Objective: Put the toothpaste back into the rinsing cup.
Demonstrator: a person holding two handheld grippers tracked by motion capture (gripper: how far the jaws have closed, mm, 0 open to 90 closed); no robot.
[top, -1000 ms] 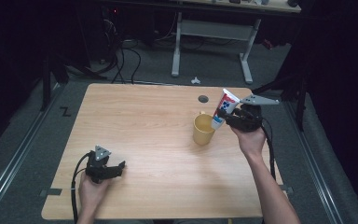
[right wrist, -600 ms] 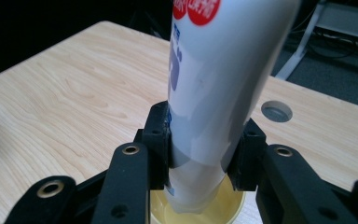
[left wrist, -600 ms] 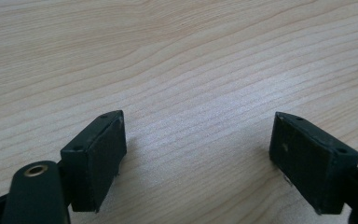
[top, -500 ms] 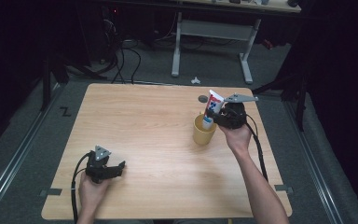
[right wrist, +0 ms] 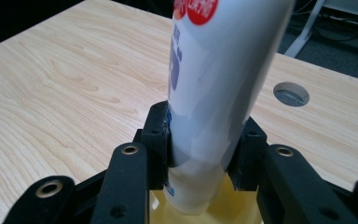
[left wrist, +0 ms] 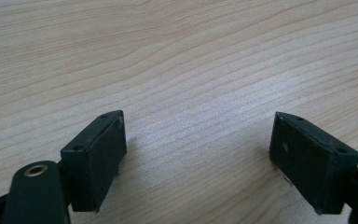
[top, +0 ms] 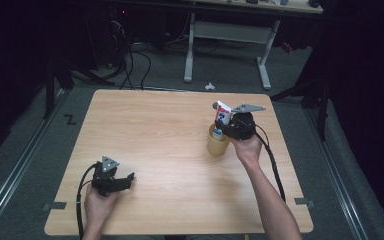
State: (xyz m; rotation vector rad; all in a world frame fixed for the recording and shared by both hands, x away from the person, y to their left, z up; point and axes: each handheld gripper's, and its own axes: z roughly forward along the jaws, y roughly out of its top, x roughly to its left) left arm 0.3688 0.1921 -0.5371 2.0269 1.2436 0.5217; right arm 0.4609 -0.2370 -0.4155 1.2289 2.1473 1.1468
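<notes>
right gripper (right wrist: 205, 154) – jaws clamped on white toothpaste tube (right wrist: 219, 88), its lower end inside yellow cup (top: 217, 142) near table's (top: 170, 125) right edge | left gripper (left wrist: 200, 158) – jaws wide, nothing between, near front-left corner

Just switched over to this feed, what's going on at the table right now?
A person works two handheld grippers at a wooden table. The right gripper is clamped on a white tube and holds it upright over the yellow cup, the tube's lower end at or just inside the cup's mouth. The jaws have not let go. The left gripper sits open and empty near the table's front left, resting low over bare wood.
</notes>
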